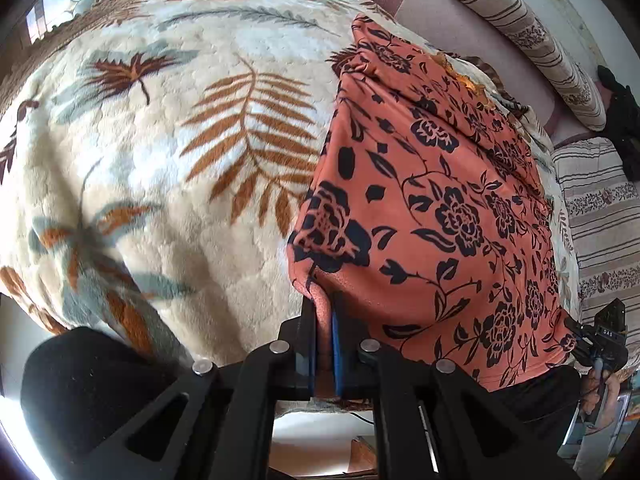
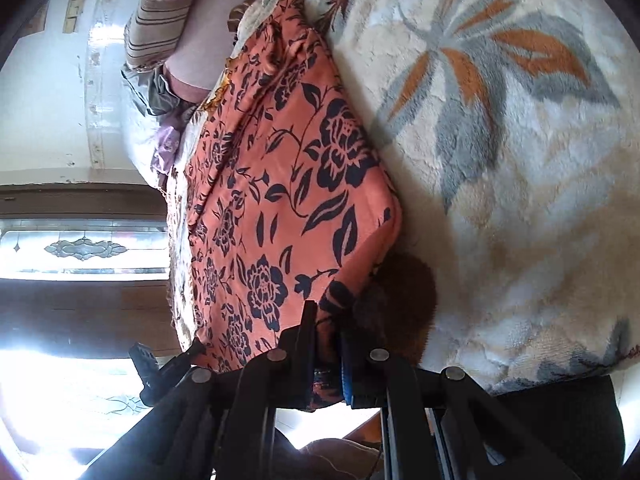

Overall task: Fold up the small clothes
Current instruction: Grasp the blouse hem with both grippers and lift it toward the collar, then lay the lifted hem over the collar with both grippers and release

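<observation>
Here the biggest thing is the bed, covered by a fluffy cream blanket (image 1: 168,168) with brown and grey leaves on it. On the blanket lies the orange cloth (image 1: 432,184), a small piece of clothing with dark blue flowers and vines all over. It looks soft and thin, and it lies mostly flat, with a few wrinkles at the far end. Its long side edges look thick, so I think it is already folded over once the long way. The near end of the cloth hangs at the edge of the bed, and both grippers hold it there. The left gripper (image 1: 324,344) has its fingers pressed together on one near corner, and a bit of orange cloth shows between the blue pads. The right gripper (image 2: 326,356) pinches the other near corner the same way. So the step in hand seems to be the start of the next fold. I think the next move is to lift both corners together and carry them toward the far end, keeping them level so the edges line up. A striped pillow (image 1: 532,44) lies beyond the cloth, near the wall.
</observation>
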`<state>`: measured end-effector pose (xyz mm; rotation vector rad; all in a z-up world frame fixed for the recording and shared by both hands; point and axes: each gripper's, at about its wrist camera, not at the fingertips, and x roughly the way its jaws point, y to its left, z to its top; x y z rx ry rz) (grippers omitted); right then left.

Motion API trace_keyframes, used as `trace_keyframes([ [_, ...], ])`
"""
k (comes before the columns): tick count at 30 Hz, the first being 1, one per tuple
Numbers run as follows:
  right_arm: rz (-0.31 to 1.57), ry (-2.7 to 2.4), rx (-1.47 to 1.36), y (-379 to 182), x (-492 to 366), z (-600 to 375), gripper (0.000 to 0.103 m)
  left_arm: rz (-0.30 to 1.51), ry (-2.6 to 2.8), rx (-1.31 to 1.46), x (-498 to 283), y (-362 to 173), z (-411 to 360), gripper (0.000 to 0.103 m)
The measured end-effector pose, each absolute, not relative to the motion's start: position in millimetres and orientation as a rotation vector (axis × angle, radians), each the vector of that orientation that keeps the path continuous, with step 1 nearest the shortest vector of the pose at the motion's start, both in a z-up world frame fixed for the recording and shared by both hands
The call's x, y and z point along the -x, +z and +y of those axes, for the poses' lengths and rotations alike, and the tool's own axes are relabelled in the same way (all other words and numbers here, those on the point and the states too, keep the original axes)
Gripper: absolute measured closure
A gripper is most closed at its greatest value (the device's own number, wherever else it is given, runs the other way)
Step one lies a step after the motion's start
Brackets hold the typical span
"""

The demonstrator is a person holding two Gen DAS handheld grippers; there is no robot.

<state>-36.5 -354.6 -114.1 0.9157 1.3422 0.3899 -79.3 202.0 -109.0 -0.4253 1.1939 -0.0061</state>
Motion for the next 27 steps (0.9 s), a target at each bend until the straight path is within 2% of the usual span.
trace_keyframes([
  [5, 1.264, 0.464, -0.943, -88.2, -14.2, -355.8, 0.092, 1.068, -0.108, 0.444, 20.7, -54.7, 206.1, 0.097],
  [9, 1.080, 0.497, -0.929, -43.1, -101.8, -364.2, 0.093, 0.909, -0.143, 0.432, -59.5, -6.9, 209.4, 0.097],
  [12, 0.956, 0.432, -0.941, -34.5, -171.7, -373.0, 0.091, 0.837, -0.066, 0.428, -131.2, -14.0, 212.9, 0.094],
  [14, 0.957, 0.377, -0.926, -58.0, -217.1, -373.3, 0.088, 0.858, -0.021, 0.432, -183.3, -46.0, 213.3, 0.084],
  [15, 0.979, 0.341, -0.947, -78.7, -235.7, -373.0, 0.085, 0.922, 0.012, 0.417, -209.7, -68.8, 212.0, 0.061],
  [16, 1.025, 0.305, -0.956, -101.0, -250.8, -370.7, 0.072, 1.003, 0.073, 0.382, -230.0, -92.7, 210.4, 0.047],
  [18, 1.109, 0.209, -0.921, -130.5, -261.7, -368.6, 0.070, 1.080, 0.120, 0.377, -247.2, -125.3, 213.5, 0.047],
  [19, 1.088, 0.204, -0.924, -134.4, -258.1, -367.1, 0.067, 1.104, 0.107, 0.394, -247.8, -131.6, 217.1, 0.045],
  [20, 1.054, 0.210, -0.942, -133.6, -250.6, -367.0, 0.049, 1.091, 0.097, 0.426, -243.3, -129.6, 222.4, 0.045],
  [22, 1.006, 0.197, -0.930, -122.3, -230.5, -368.3, 0.017, 0.997, 0.108, 0.463, -225.1, -112.5, 234.3, 0.038],
  [24, 0.947, 0.195, -0.887, -105.7, -203.4, -369.2, 0.017, 0.920, 0.150, 0.458, -198.3, -92.4, 245.2, 0.036],
  [27, 0.928, 0.212, -0.903, -95.6, -154.7, -363.7, 0.017, 0.855, 0.124, 0.519, -150.7, -77.6, 257.9, 0.027],
])
